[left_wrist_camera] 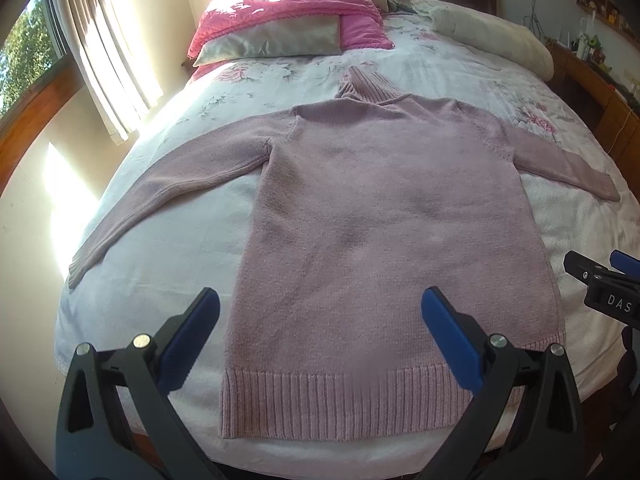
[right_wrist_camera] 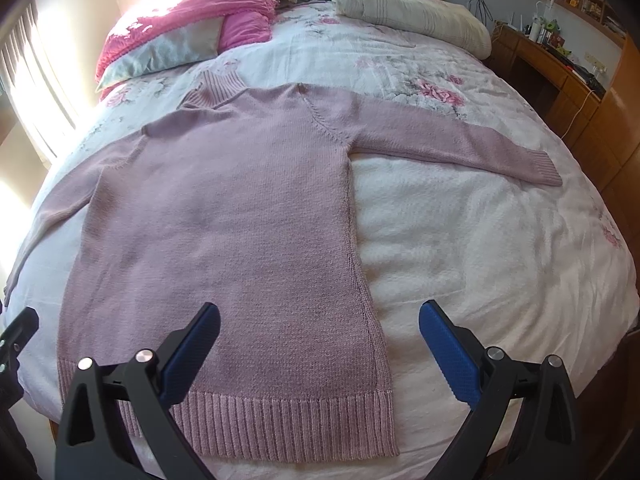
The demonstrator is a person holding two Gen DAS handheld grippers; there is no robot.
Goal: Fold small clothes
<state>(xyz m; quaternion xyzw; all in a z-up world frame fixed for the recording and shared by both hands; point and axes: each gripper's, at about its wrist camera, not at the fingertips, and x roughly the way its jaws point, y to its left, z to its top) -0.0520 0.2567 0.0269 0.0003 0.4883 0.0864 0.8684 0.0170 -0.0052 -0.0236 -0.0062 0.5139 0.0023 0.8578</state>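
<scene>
Pink knit sweater (left_wrist_camera: 360, 208) spread flat on bed (left_wrist_camera: 168, 264), long axis running from ribbed hem (left_wrist_camera: 340, 400) at lower centre of frame to collar (left_wrist_camera: 370, 86) at upper centre; sleeves out to left and right. Left gripper (left_wrist_camera: 320, 334) wide open, empty, poised over hem, straddling its middle. Right gripper (right_wrist_camera: 320, 344) wide open, empty, over hem's right corner (right_wrist_camera: 384, 420). Hem nearest both; right sleeve cuff (right_wrist_camera: 544, 170) at mid right, likelier reached by right gripper. No containers in view.
</scene>
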